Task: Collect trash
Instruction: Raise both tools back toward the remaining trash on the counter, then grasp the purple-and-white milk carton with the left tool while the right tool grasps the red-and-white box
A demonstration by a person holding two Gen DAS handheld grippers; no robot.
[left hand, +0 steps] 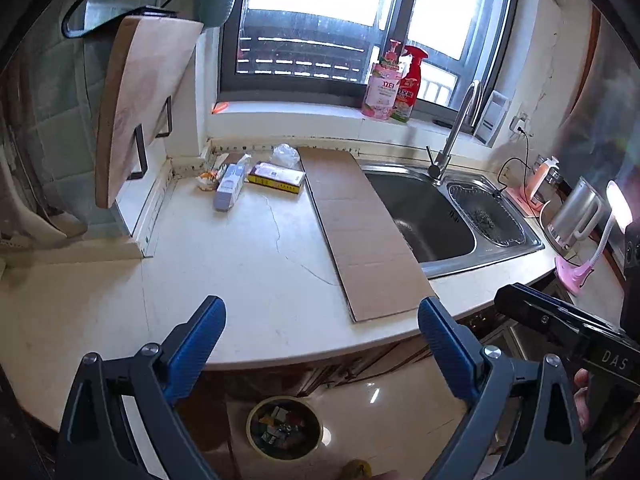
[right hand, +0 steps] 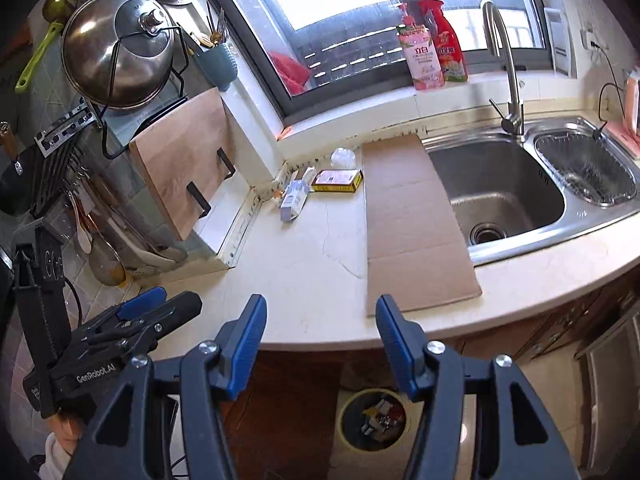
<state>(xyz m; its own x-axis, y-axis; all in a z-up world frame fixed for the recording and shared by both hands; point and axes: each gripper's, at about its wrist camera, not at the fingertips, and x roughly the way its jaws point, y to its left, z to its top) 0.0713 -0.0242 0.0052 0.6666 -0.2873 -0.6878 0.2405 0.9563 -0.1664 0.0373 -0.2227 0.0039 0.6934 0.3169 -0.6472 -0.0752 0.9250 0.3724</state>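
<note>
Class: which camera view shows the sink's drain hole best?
The right wrist view: it looks down into the sink, so the drain hole shows fully. In the left wrist view the cardboard sheet hides the basin's bottom.

Daylight floods through a dark-framed window above the pale, cracked worktop. A steel sink sits beside it. Glossy floor tiles lie below.

Bench: cream-white w/ thin dark crack lines. Cardboard sheet: plain brown. Flat box: yellow sides, pink-white top. Carton: pale lilac-white. Crumpled bag: clear-whitish. Soap bottle: pink, red pump; spray bottle behind was red w/ green base. Sink: brushed steel grey. Cutting board: light wood, black brackets. Bin on floor: yellowish rim, mixed-colour scraps. Both grippers, left gripper & right gripper: dark grey frames, blue fingers.
</note>
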